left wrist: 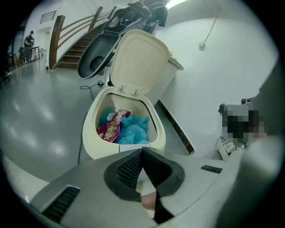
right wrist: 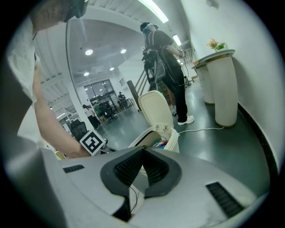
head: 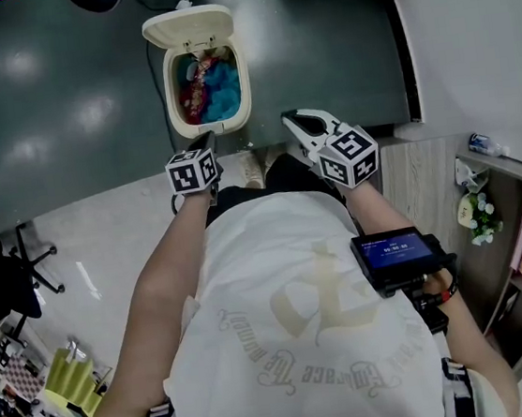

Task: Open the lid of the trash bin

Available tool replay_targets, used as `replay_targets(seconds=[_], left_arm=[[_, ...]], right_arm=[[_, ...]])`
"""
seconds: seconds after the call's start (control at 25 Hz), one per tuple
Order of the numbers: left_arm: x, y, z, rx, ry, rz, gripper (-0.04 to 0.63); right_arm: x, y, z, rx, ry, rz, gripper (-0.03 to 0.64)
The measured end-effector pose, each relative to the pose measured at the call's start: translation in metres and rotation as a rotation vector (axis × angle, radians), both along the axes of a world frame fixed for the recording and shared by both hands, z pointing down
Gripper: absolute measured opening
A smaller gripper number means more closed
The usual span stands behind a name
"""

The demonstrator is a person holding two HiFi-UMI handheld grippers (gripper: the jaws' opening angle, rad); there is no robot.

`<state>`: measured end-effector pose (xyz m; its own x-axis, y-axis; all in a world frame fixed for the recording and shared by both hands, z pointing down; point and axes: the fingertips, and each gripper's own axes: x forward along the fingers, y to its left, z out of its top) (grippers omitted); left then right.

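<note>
The trash bin [head: 173, 96] has its lid [head: 187, 27] up. The left gripper [left wrist: 142, 150] and right gripper [right wrist: 143, 148] are pinched together, empty. Only the right gripper view shows a person [right wrist: 169, 67] behind the bin.

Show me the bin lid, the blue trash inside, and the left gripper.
bin lid [left wrist: 138, 62], left gripper view, inner face.
blue trash [left wrist: 135, 132], left gripper view, its top surface.
left gripper [head: 206, 142], head view, between its fingertips.

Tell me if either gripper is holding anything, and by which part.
Nothing is held. The left gripper and right gripper both have jaws shut on nothing, apart from the trash bin, whose lid stands open.
</note>
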<state>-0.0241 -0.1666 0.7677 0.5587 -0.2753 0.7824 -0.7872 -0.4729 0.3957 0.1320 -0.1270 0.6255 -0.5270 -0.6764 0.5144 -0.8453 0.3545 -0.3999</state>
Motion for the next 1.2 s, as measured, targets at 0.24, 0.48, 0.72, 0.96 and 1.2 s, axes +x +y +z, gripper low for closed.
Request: replay_targets(seconds=[0.24, 0.48, 0.72, 0.96, 1.2], left_arm=[[0.000, 0.005, -0.021, 0.045, 0.038, 0.002, 0.012], [-0.010, -0.001, -0.048, 0.093, 0.063, -0.017, 0.012], [-0.014, -0.002, -0.083, 0.149, 0.105, -0.030, 0.012], [-0.011, 0.001, -0.126, 0.242, 0.144, 0.020, 0.012], [-0.008, 0.003, -0.163, 0.315, 0.197, 0.037, 0.012]], right_arm=[[-0.004, -0.001, -0.005, 0.018, -0.003, -0.020, 0.005], [-0.014, -0.005, -0.011, 0.036, -0.008, -0.044, 0.005], [-0.025, -0.006, -0.022, 0.063, -0.012, -0.069, 0.005], [-0.035, -0.011, -0.031, 0.089, -0.009, -0.086, 0.005], [-0.043, -0.014, -0.045, 0.121, -0.016, -0.092, 0.005]])
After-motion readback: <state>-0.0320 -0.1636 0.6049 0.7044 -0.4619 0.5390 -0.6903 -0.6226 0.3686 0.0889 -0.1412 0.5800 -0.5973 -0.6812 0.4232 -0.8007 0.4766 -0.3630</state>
